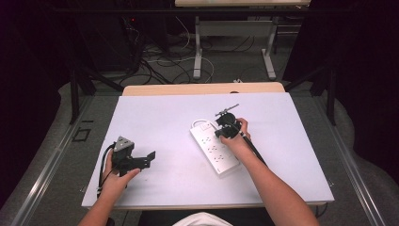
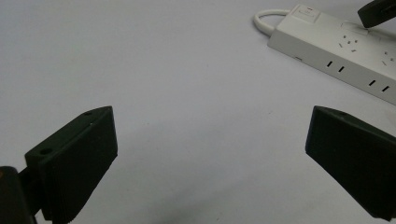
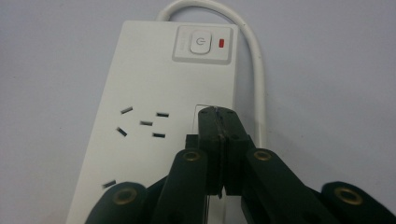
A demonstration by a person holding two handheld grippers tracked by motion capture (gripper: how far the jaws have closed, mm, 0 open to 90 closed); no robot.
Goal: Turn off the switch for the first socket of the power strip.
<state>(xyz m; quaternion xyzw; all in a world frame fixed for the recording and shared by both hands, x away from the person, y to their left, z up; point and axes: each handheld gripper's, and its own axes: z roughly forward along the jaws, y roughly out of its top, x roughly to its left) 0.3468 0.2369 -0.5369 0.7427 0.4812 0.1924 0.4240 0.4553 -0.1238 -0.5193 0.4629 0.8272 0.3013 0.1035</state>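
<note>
A white power strip (image 1: 214, 151) lies slantwise on the white table, right of the middle, its short white cable (image 3: 256, 65) looping out at the far end. My right gripper (image 1: 220, 129) is shut, and its closed tips (image 3: 218, 116) rest over the strip's top face (image 3: 154, 79), just short of the power switch (image 3: 201, 43) and its red light (image 3: 222, 43). I cannot tell whether anything thin is caught between the pads. My left gripper (image 1: 148, 159) stands open and empty low over the bare table at the left, its fingers (image 2: 79, 158) wide apart, with the strip (image 2: 336, 51) farther off.
The white tabletop (image 1: 160, 117) has free room on the left and along the front. A wooden edge (image 1: 202, 88) runs along its far side. Beyond it are loose cables on the floor (image 1: 160, 61) and another table's legs (image 1: 197, 52).
</note>
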